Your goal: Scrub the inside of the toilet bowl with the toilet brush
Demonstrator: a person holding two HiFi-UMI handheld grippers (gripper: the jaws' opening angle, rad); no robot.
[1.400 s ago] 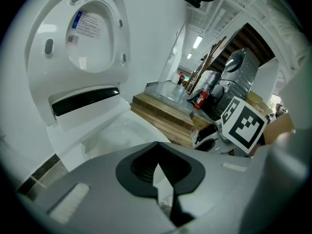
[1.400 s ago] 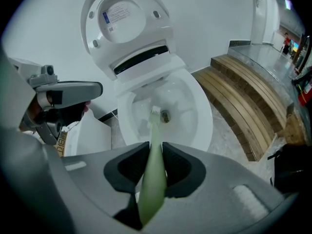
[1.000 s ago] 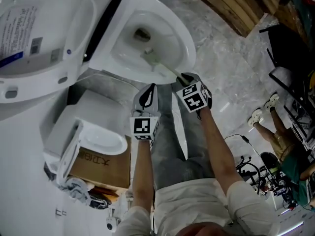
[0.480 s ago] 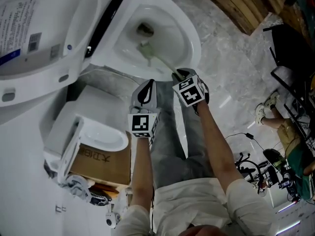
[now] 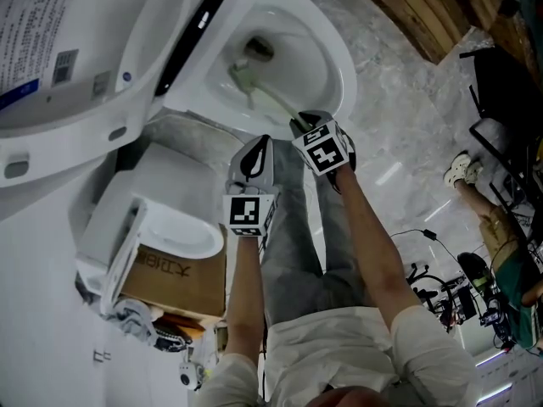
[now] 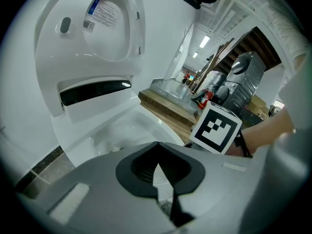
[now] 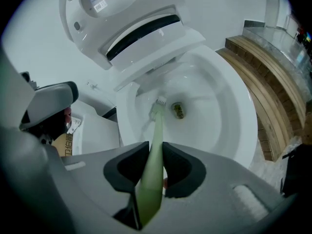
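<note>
Both forearms reach forward side by side, each ending in a hand-held gripper. The left gripper (image 5: pixel 254 153) has its jaws closed together with nothing between them. The right gripper (image 5: pixel 300 125), extended slightly farther, clamps the toilet brush (image 5: pixel 270 100) by its handle.

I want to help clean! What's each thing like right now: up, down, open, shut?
Toilet lid: up.
Toilet brush: gripped, head down in the toilet bowl.
Left gripper: shut, empty.
Right gripper: shut on the toilet brush.
</note>
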